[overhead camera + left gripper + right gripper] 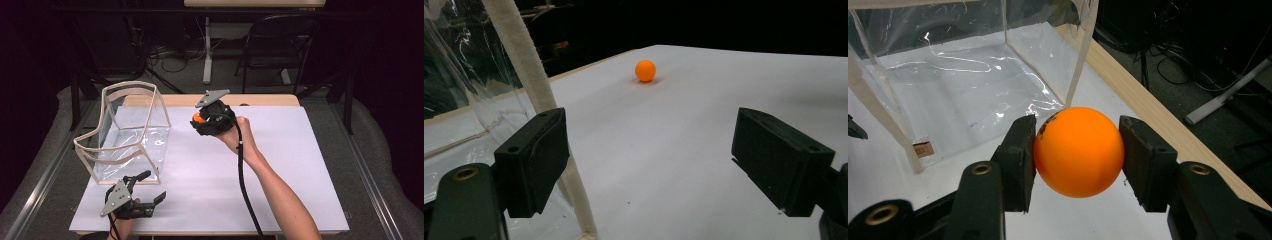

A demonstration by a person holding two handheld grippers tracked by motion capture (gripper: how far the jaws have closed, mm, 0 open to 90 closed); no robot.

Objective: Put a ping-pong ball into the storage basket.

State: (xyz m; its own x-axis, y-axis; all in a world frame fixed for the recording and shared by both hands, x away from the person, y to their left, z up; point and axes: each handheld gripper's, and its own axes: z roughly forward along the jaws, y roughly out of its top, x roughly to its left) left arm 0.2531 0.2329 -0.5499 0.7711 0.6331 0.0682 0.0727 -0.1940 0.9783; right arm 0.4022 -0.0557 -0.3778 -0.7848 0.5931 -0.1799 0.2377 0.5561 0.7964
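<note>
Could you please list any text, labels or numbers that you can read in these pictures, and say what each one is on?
Nothing can be read.
Orange ball: dark print at its upper left edge, beside a jaw of the right gripper, too curved away and blurred to read.
Clear bag: a small tan tag at its lower corner, with marks too small to read.
</note>
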